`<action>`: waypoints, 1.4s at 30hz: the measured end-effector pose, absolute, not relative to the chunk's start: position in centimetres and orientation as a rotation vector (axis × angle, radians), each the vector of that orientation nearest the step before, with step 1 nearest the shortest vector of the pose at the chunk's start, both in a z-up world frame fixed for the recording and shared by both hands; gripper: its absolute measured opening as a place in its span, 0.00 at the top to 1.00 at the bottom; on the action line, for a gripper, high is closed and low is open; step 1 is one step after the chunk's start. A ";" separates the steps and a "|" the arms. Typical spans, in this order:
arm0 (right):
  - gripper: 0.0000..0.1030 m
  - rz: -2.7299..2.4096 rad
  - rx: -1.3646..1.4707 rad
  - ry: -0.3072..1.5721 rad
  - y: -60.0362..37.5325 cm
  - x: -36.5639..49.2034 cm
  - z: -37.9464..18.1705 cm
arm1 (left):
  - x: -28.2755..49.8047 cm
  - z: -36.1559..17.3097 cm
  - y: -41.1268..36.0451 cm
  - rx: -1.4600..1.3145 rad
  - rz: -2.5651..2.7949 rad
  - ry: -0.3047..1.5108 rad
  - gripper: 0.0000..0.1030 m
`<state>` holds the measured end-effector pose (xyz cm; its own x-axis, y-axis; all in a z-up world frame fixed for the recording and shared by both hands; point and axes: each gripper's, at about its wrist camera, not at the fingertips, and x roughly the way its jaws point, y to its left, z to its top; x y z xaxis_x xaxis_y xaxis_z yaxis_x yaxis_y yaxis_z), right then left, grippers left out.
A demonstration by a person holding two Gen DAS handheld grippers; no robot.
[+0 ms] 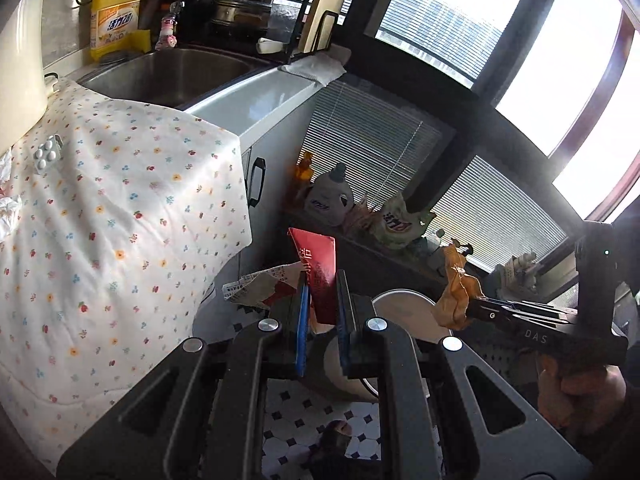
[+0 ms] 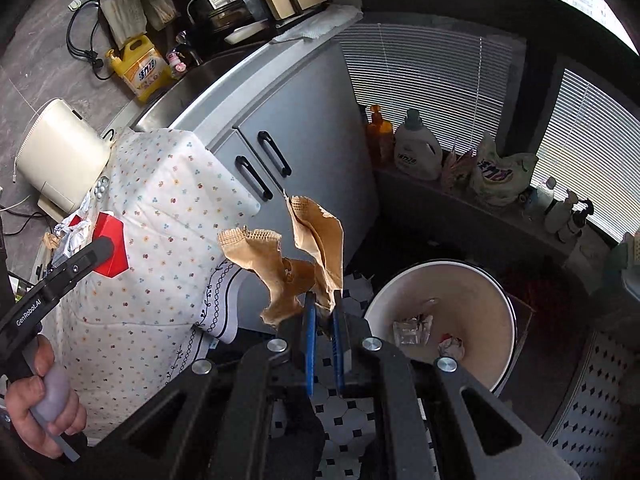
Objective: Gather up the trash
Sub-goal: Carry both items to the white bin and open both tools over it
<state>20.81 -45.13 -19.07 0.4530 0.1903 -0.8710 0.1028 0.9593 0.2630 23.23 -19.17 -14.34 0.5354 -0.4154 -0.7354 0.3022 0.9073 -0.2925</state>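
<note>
My left gripper is shut on a red and white carton, held in the air beside the cloth-covered table. The carton also shows in the right wrist view. My right gripper is shut on a torn piece of brown paper, which also shows in the left wrist view. A white trash bin stands open on the tiled floor below and right of both grippers, with a clear wrapper and a crumpled scrap inside.
A blister pack and crumpled tissues lie on the table. More wrappers lie at its far end. A grey cabinet with a sink stands behind. Detergent bottles line the window ledge.
</note>
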 end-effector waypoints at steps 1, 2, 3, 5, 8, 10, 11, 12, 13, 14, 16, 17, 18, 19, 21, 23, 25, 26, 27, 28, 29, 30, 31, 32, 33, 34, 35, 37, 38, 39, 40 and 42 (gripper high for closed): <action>0.92 0.043 0.300 1.114 -46.0 20.6 -19.7 | 23.1 -14.8 -20.0 -0.134 -0.433 0.921 0.88; 0.92 0.030 0.303 1.122 -46.8 20.3 -20.3 | 23.1 -15.3 -20.6 -0.132 -0.436 0.931 0.88; 0.92 0.017 0.305 1.131 -47.6 20.1 -21.0 | 23.1 -15.7 -21.2 -0.129 -0.440 0.942 0.88; 0.92 -0.008 0.318 1.156 -49.2 19.7 -22.4 | 23.0 -16.8 -22.2 -0.130 -0.447 0.961 0.88; 0.92 -0.026 0.326 1.189 -51.0 19.4 -24.5 | 23.1 -18.3 -23.3 -0.137 -0.445 0.987 0.88; 0.92 -0.035 0.335 1.214 -52.0 19.4 -26.1 | 23.0 -19.4 -24.1 -0.139 -0.442 1.006 0.88; 0.92 -0.038 0.338 1.223 -52.5 19.4 -26.9 | 23.0 -19.9 -24.5 -0.141 -0.441 1.017 0.88; 0.92 -0.043 0.337 1.231 -53.0 19.4 -27.8 | 22.9 -20.4 -24.9 -0.141 -0.440 1.026 0.88; 0.92 -0.052 0.339 1.244 -53.4 19.6 -28.7 | 22.9 -20.9 -25.3 -0.137 -0.439 1.034 0.88; 0.92 -0.057 0.347 1.258 -53.8 19.7 -29.5 | 22.8 -21.3 -25.6 -0.135 -0.440 1.040 0.88; 0.89 -0.044 0.364 1.279 -54.3 20.0 -31.0 | 22.8 -22.2 -26.3 -0.140 -0.440 1.060 0.88; 0.86 -0.048 0.363 1.288 -54.6 20.0 -31.6 | 22.7 -22.8 -26.7 -0.145 -0.440 1.074 0.88; 0.76 -0.057 0.364 1.298 -55.0 20.0 -32.1 | 22.7 -23.3 -27.1 -0.148 -0.444 1.087 0.88; 0.69 -0.068 0.374 1.300 -55.4 19.8 -32.4 | 22.6 -23.8 -27.6 -0.146 -0.450 1.099 0.88; 0.59 -0.090 0.391 1.293 -56.4 19.3 -32.7 | 22.5 -24.5 -28.9 -0.131 -0.469 1.118 0.88; 0.55 -0.095 0.406 1.288 -57.3 18.5 -32.6 | 22.4 -25.2 -30.1 -0.118 -0.496 1.134 0.88; 0.55 -0.113 0.412 1.281 -58.3 17.6 -32.3 | 22.4 -26.1 -31.4 -0.112 -0.515 1.156 0.88; 0.55 -0.125 0.418 1.277 -58.9 17.2 -32.1 | 22.4 -26.6 -32.0 -0.111 -0.526 1.170 0.88; 0.54 -0.137 0.427 1.272 -59.5 16.6 -31.8 | 22.3 -27.0 -32.7 -0.111 -0.537 1.182 0.88; 0.54 -0.147 0.435 1.266 -59.9 16.1 -31.5 | 22.2 -27.4 -33.4 -0.108 -0.552 1.192 0.88; 0.53 -0.157 0.443 1.260 -60.4 15.5 -31.2 | 22.1 -27.8 -34.2 -0.100 -0.567 1.201 0.88; 0.51 -0.169 0.447 1.253 -60.9 14.9 -30.8 | 22.0 -28.2 -35.0 -0.092 -0.582 1.210 0.88; 0.50 -0.180 0.449 1.245 -61.3 14.3 -30.5 | 21.9 -28.5 -35.7 -0.086 -0.598 1.218 0.88; 0.48 -0.191 0.451 1.237 -61.6 13.8 -30.1 | 21.7 -28.8 -36.5 -0.079 -0.611 1.226 0.88; 0.47 -0.201 0.455 1.229 -62.1 13.3 -29.9 | 21.7 -29.1 -37.3 -0.071 -0.625 1.232 0.88; 0.47 -0.211 0.461 1.226 -62.5 12.8 -29.7 | 21.5 -29.4 -38.0 -0.063 -0.640 1.236 0.88; 0.47 -0.221 0.467 1.225 -62.9 12.3 -29.5 | 21.4 -29.8 -38.8 -0.057 -0.652 1.240 0.88; 0.47 -0.239 0.471 1.221 -63.7 11.4 -29.1 | 21.3 -30.9 -40.0 -0.054 -0.668 1.253 0.88; 0.47 -0.247 0.466 1.219 -64.0 11.1 -28.8 | 21.3 -31.5 -40.5 -0.058 -0.673 1.261 0.88; 0.47 -0.256 0.462 1.217 -64.3 10.7 -28.6 | 21.3 -32.1 -41.0 -0.062 -0.677 1.269 0.88; 0.47 -0.264 0.460 1.216 -64.6 10.3 -28.3 | 21.3 -32.8 -41.4 -0.072 -0.682 1.278 0.88; 0.47 -0.283 0.456 1.217 -65.1 9.7 -28.0 | 21.5 -34.3 -42.1 -0.093 -0.687 1.297 0.88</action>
